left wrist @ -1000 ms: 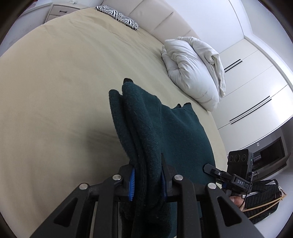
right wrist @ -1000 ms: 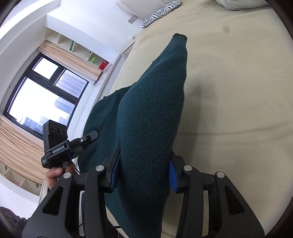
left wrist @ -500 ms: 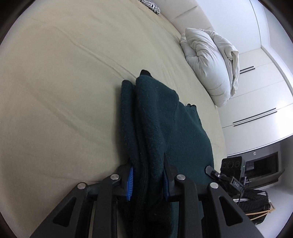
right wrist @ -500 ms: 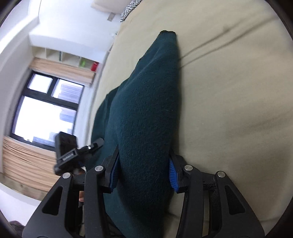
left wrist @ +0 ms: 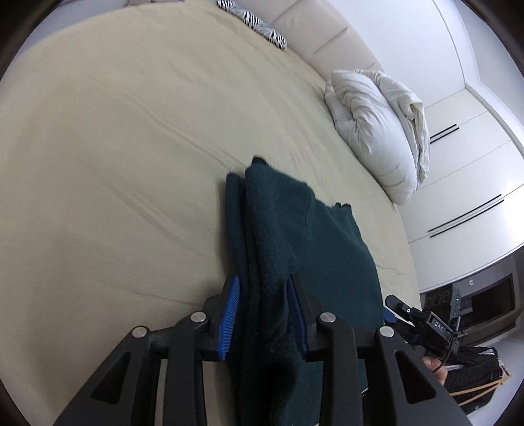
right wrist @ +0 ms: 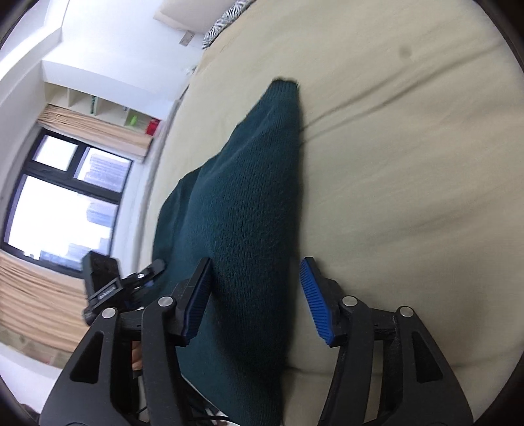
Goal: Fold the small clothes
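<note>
A dark green knitted sweater (left wrist: 304, 249) lies folded on the beige bed (left wrist: 114, 147); it also shows in the right wrist view (right wrist: 249, 213). My left gripper (left wrist: 263, 314) stands open around its left edge, the blue pads slightly apart from the cloth. My right gripper (right wrist: 258, 295) is open, its pads spread wide on either side of the sweater's right edge, which rests on the bed (right wrist: 409, 164). The left gripper shows in the right wrist view (right wrist: 111, 285), and the right gripper in the left wrist view (left wrist: 422, 321).
A white crumpled duvet (left wrist: 376, 131) lies at the bed's far right. A zebra-print pillow (left wrist: 258, 26) sits by the headboard. White wardrobes (left wrist: 468, 196) stand to the right. A window (right wrist: 62, 203) and shelves (right wrist: 108, 111) are on the left side.
Both grippers lowered the sweater onto the bed. The right gripper opened wide and let go; the left gripper's jaws also loosened off the cloth.
</note>
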Demonstrator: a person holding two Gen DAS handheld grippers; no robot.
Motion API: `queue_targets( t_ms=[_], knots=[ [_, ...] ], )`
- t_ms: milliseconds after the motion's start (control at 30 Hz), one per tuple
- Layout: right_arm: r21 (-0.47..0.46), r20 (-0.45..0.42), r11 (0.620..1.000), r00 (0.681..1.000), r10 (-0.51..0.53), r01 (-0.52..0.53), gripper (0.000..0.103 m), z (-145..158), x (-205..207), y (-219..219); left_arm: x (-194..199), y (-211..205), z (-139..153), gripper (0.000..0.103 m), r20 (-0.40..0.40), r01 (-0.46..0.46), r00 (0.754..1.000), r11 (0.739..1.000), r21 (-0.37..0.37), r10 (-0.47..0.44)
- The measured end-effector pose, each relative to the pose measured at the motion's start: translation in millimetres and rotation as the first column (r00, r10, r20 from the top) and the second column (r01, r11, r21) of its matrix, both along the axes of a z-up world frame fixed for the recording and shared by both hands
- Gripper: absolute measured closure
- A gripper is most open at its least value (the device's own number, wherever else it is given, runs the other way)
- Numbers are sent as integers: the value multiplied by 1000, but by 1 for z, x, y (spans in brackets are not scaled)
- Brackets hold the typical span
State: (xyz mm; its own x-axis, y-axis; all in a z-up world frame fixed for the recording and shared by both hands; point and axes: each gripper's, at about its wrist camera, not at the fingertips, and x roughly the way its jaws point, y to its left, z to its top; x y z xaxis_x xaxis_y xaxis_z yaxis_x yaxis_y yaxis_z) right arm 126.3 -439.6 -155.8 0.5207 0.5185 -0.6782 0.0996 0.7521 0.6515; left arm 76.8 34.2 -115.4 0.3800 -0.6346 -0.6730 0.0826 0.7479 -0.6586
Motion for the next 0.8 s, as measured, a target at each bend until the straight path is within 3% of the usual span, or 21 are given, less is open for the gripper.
queue_targets(
  t_ms=[100, 267, 367, 433, 600, 667, 800],
  knots=[
    [-76, 30, 995, 998, -57, 59, 49, 23, -5, -8, -6, 2, 18, 71, 57, -18, 998, 1000, 16, 17],
    [-8, 157, 999, 986, 48, -47, 49, 58, -6, 22, -14, -34, 40, 65, 151, 76, 985, 996, 55, -84],
    [2, 154, 992, 980, 124, -126, 49, 53, -1, 45, -16, -57, 26, 65, 145, 137, 977, 984, 117, -153],
    [-13, 91, 993, 988, 122, -121, 49, 34, 4, 57, -13, -61, 6, 67, 102, 144, 982, 981, 130, -158],
    [119, 106, 989, 992, 74, -87, 57, 13, -4, 34, -11, -42, -14, 70, 87, 137, 987, 991, 9, -137],
    [97, 113, 991, 991, 78, -89, 55, 21, -10, 31, -12, -38, -15, 70, 82, 133, 988, 991, -10, -131],
    [91, 154, 976, 971, 185, -200, 53, 36, -26, 46, -16, -41, -16, 70, 94, 137, 986, 990, -9, -136]
  ],
)
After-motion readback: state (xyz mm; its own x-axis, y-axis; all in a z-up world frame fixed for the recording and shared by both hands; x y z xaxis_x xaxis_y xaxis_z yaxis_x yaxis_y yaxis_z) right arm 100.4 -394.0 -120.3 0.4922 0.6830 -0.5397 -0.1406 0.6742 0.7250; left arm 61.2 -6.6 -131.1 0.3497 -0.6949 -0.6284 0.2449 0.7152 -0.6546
